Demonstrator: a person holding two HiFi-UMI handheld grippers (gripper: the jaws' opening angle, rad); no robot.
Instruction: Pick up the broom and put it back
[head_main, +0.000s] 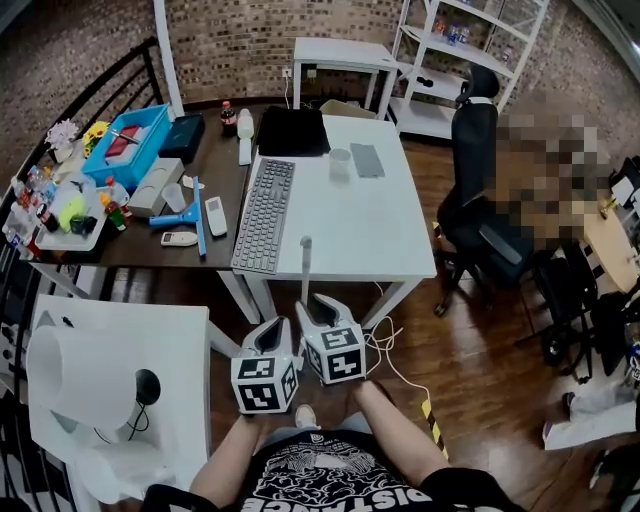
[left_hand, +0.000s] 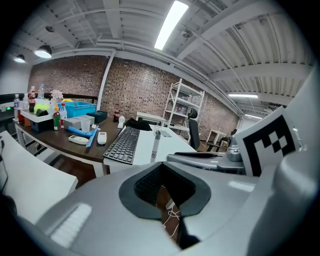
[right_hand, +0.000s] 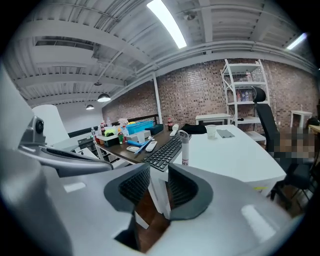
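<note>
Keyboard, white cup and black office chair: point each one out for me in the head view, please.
keyboard (head_main: 265, 215), head view, middle of the key field.
white cup (head_main: 340, 164), head view, its side wall.
black office chair (head_main: 478, 128), head view, its backrest.

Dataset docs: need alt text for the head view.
From above, a person holds a left hand-held gripper and a right hand-held gripper side by side, low before a white table bearing a cup. A white pole stands at its near edge; a keyboard lies where it meets a cluttered dark desk on the left.
</note>
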